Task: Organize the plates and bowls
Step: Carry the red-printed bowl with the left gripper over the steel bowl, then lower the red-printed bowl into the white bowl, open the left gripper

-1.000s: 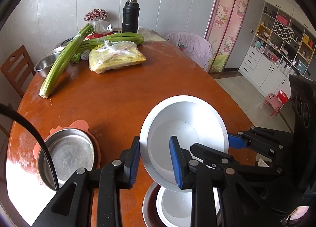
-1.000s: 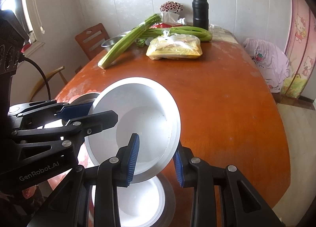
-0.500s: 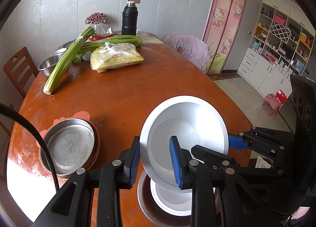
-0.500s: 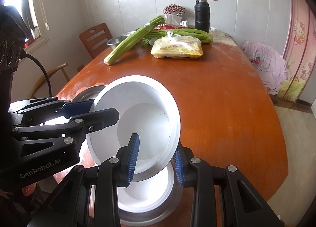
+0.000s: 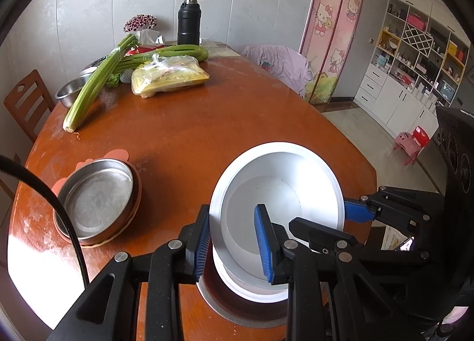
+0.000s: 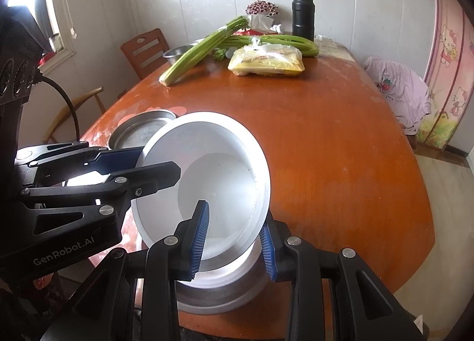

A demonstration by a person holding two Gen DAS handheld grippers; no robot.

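A white bowl (image 5: 278, 193) hangs tilted above the near end of the table, held by both grippers. My left gripper (image 5: 232, 222) is shut on its left rim, one blue pad inside and one outside. My right gripper (image 6: 234, 222) is shut on the opposite rim of the white bowl (image 6: 219, 181). Each gripper shows in the other's view: the right gripper (image 5: 340, 219) and the left gripper (image 6: 145, 163). Just under the held bowl sits a second white bowl (image 5: 251, 290) inside a steel dish (image 5: 225, 308). A steel pan (image 5: 94, 198) rests on a pink mat to the left.
At the far end of the round wooden table (image 5: 207, 121) lie celery stalks (image 5: 94, 89), a bag of food (image 5: 169, 77), a black flask (image 5: 189, 21) and a small steel bowl (image 5: 69, 93). Chairs stand at the left and right. The table edge is close below the grippers.
Both grippers have carried the white bowl toward the near table edge and slightly down. The lower white bowl and steel dish now show more fully beneath it.
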